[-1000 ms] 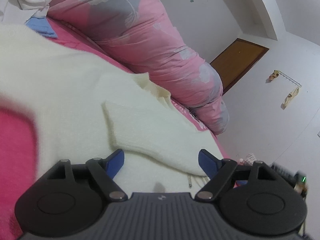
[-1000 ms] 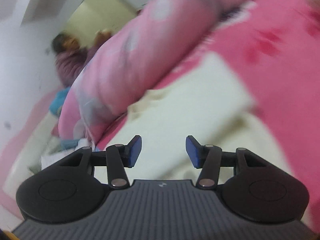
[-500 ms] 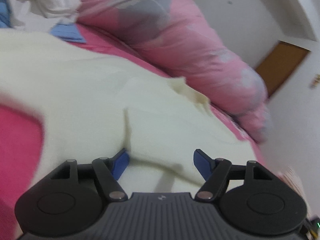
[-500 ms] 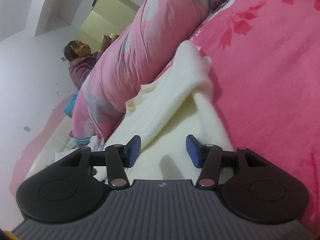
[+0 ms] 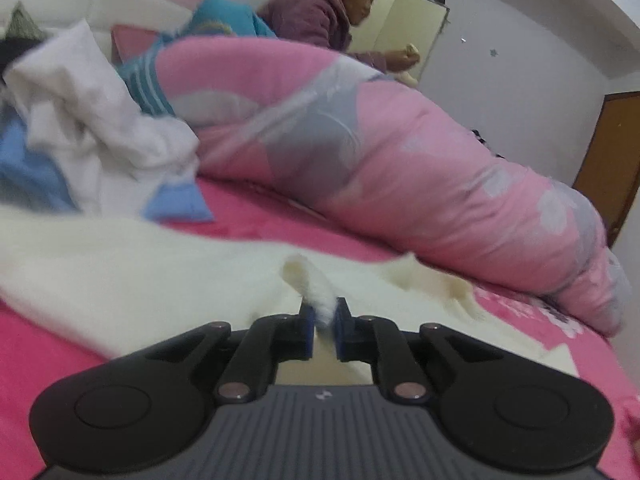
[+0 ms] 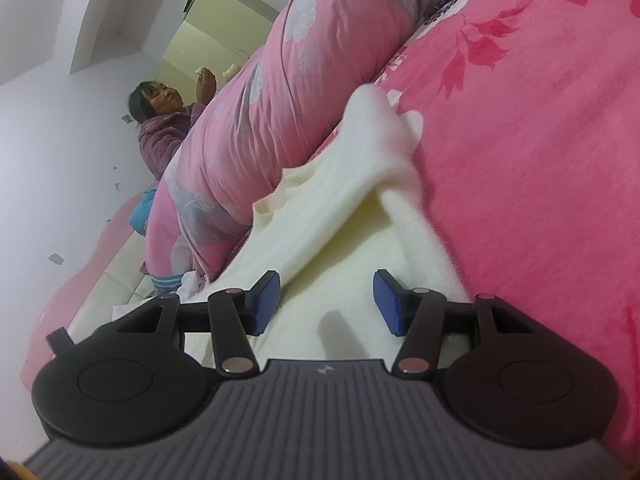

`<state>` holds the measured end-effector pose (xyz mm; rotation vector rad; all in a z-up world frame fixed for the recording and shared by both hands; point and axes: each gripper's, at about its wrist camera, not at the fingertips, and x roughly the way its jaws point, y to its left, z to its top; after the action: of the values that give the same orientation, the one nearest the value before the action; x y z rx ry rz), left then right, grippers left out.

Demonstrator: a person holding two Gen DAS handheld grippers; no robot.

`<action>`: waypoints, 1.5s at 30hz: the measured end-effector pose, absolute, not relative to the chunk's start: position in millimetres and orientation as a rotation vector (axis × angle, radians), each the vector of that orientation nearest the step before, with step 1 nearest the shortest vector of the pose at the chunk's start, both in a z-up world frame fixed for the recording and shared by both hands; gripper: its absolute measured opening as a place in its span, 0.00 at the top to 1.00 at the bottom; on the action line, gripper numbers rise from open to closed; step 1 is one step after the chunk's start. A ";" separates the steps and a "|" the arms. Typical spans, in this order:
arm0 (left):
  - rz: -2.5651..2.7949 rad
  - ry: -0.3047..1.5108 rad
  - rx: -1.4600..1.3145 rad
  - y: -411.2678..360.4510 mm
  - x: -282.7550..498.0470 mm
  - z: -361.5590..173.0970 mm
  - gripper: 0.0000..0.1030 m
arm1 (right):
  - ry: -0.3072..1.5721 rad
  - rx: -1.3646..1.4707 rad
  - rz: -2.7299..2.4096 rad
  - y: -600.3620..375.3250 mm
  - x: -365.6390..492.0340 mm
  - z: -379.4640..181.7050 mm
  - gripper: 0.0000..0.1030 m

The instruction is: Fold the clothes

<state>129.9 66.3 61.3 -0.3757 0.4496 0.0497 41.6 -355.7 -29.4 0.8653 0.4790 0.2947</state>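
A cream fleece garment (image 5: 132, 276) lies spread on the pink bedspread (image 5: 44, 340). My left gripper (image 5: 323, 314) is shut on a pinched-up fold of that cream garment, which bunches up between the blue pads (image 5: 306, 326). In the right wrist view the same cream garment (image 6: 340, 240) lies with one edge folded over itself. My right gripper (image 6: 326, 300) stands open low over it, blue pads (image 6: 386, 300) apart, the cloth under them and not pinched.
A rolled pink floral duvet (image 5: 400, 160) runs along the far side of the bed. White and blue clothes (image 5: 80, 120) are piled at the left. A person (image 5: 324, 12) in a purple jacket sits behind the duvet. A brown door (image 5: 612, 160) is at the right.
My left gripper went from open over the garment to shut on a fold of it, then rose and tilted up. The right gripper sank toward the cloth, then held still.
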 end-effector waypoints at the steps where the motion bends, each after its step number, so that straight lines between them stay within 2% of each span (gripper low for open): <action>1: 0.065 0.453 -0.380 69.5 132.5 59.8 0.90 | 0.479 0.865 0.294 -355.5 41.7 -29.4 0.50; 15: 0.091 0.564 -0.335 86.3 137.6 25.2 0.89 | 0.479 0.863 0.295 -356.8 42.3 -30.3 0.50; 17: 0.086 0.585 -0.338 90.9 138.2 23.9 0.83 | 0.479 0.863 0.295 -356.9 42.0 -30.4 0.50; 18: 0.090 0.592 -0.346 94.6 137.6 23.4 0.78 | 0.479 0.864 0.295 -357.1 42.0 -30.4 0.50; 27: 0.253 0.519 -0.400 130.4 109.7 45.9 0.72 | 0.479 0.868 0.297 -358.2 41.8 -30.6 0.50; 29: 0.178 0.486 -0.367 116.1 109.8 55.9 0.65 | 0.482 0.863 0.294 -357.5 41.6 -29.7 0.50; 31: 0.085 0.479 -0.322 94.6 116.7 61.4 0.54 | 0.485 0.856 0.290 -356.7 41.4 -28.8 0.50; 35: -0.052 0.512 -0.233 50.1 142.1 50.7 0.50 | 0.505 0.800 0.265 -350.3 40.9 -23.4 0.51; 38: -0.022 0.580 -0.193 40.6 158.9 28.4 0.51 | 0.591 0.670 0.204 -337.2 42.8 -4.6 0.58; 40: -0.024 0.593 -0.228 45.9 160.0 20.9 0.52 | 0.629 0.441 0.157 -318.8 44.3 23.2 0.62; 43: -0.050 0.579 -0.298 55.1 155.8 15.7 0.52 | 0.577 0.002 0.017 -285.4 53.6 58.1 0.61; 45: -0.060 0.569 -0.316 59.2 152.9 13.9 0.52 | 0.611 -0.135 -0.039 -275.1 75.0 56.9 0.54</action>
<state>152.9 59.2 13.9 -0.3164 0.5685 -0.0597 75.0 -275.1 56.9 -0.1347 0.6114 -0.0389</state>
